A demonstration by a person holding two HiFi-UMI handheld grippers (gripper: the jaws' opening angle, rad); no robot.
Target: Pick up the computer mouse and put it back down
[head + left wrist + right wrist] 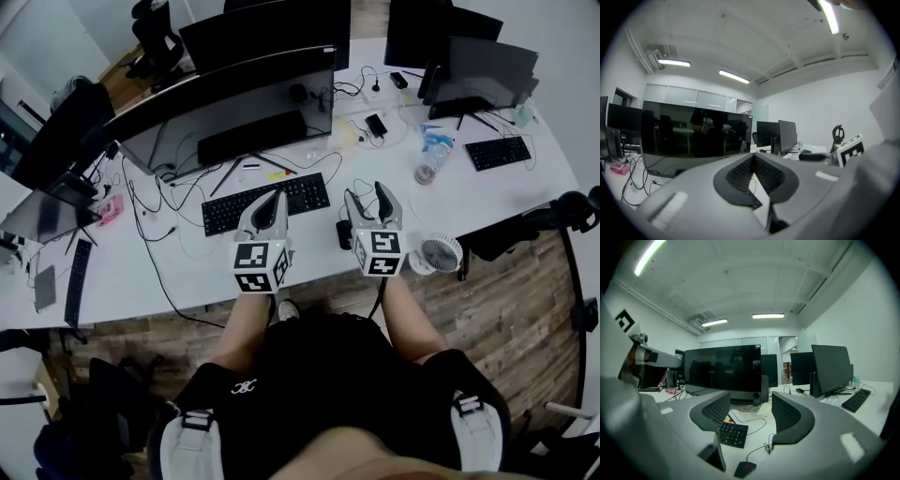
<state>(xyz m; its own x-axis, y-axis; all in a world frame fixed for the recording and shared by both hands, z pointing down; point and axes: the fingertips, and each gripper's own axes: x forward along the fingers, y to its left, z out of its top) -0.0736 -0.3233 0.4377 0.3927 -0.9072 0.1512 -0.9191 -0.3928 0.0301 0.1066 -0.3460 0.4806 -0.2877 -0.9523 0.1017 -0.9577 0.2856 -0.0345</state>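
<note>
The black computer mouse [344, 234] lies on the white desk [187, 272], just right of the black keyboard [265, 202]. In the right gripper view the mouse [745, 469] shows low down, below and in front of the jaws, with its cable trailing away. My right gripper [367, 194] [751, 401] hovers just above and to the right of the mouse, jaws open and nothing between them. My left gripper [274, 199] [753, 157] hangs over the keyboard's near edge, its tips touching and empty.
A wide curved monitor [234, 103] stands behind the keyboard, with more monitors [487, 66] to the right. A small white fan [439, 253] sits at the desk's front edge beside my right gripper. A plastic bottle [427, 159], a second keyboard [498, 152] and loose cables lie farther back.
</note>
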